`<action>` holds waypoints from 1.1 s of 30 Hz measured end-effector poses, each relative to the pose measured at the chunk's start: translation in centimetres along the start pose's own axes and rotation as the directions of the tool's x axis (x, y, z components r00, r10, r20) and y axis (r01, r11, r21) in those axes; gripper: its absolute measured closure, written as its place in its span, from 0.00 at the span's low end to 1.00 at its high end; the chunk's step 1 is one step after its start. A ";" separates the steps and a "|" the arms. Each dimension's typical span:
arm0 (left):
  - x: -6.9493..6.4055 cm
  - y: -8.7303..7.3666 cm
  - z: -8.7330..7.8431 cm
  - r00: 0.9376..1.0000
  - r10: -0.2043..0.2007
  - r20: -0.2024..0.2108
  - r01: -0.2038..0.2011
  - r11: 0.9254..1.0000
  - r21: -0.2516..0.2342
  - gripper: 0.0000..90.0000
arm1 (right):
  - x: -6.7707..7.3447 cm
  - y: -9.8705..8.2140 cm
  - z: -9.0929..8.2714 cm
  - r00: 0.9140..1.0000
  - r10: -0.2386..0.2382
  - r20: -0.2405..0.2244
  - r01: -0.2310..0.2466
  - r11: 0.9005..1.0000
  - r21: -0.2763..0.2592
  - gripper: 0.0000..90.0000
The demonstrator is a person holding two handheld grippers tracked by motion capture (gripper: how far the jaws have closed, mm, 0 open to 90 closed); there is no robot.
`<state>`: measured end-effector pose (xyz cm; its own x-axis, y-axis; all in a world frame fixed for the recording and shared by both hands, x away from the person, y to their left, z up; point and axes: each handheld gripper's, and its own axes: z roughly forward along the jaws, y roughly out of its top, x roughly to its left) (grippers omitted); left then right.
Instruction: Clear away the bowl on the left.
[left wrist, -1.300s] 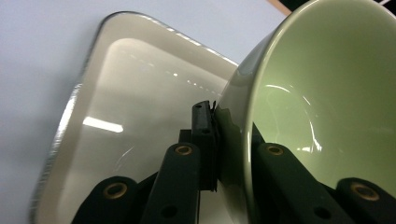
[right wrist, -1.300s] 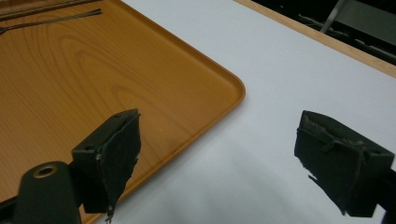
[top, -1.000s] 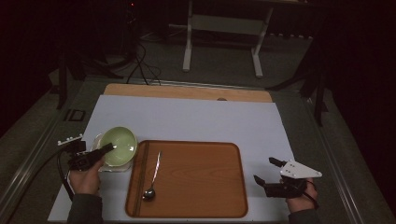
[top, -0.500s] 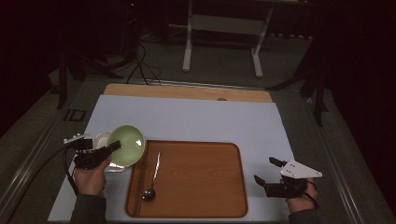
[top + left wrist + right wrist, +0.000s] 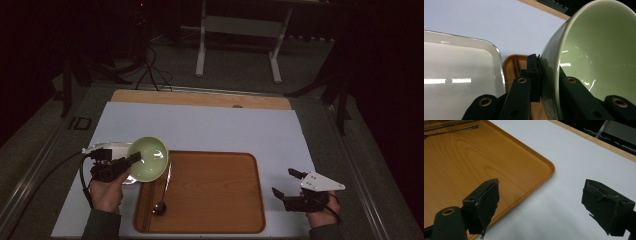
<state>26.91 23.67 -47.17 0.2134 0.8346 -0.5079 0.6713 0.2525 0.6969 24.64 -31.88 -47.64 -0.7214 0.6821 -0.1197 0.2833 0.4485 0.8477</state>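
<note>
A pale green bowl (image 5: 148,158) hangs tilted above the left edge of the wooden tray (image 5: 215,195). My left gripper (image 5: 134,159) is shut on its rim; in the left gripper view one jaw sits outside the bowl (image 5: 596,62) wall and one inside, my left gripper (image 5: 549,75) pinching the rim. A spoon (image 5: 163,192) lies on the tray's left side. My right gripper (image 5: 284,183) stands open over the white mat right of the tray, with nothing between its pads (image 5: 486,200) where my right gripper (image 5: 544,205) faces the tray corner (image 5: 499,165).
A silvery white tray (image 5: 112,150) lies on the mat under and left of the bowl, seen close in the left gripper view (image 5: 456,75). The white mat (image 5: 210,125) covers a wooden table. A metal stand's legs (image 5: 200,50) rise beyond the far edge.
My left gripper has lifted the bowl off the white tray and carried it right, toward the wooden tray, tilting it. The right gripper has stayed where it was.
</note>
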 end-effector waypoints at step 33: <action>-4.0 -2.0 2.8 0.995 0.074 0.070 -0.081 0.992 0.100 0.94 | 0.0 0.0 -0.1 1.000 -0.003 0.003 0.003 1.000 0.002 0.16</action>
<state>26.69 18.43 -47.94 0.3119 0.8146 -0.4890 0.7193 0.1338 0.6817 24.60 -31.92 -47.61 -0.7202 0.6827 -0.1234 0.2825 0.4511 0.8466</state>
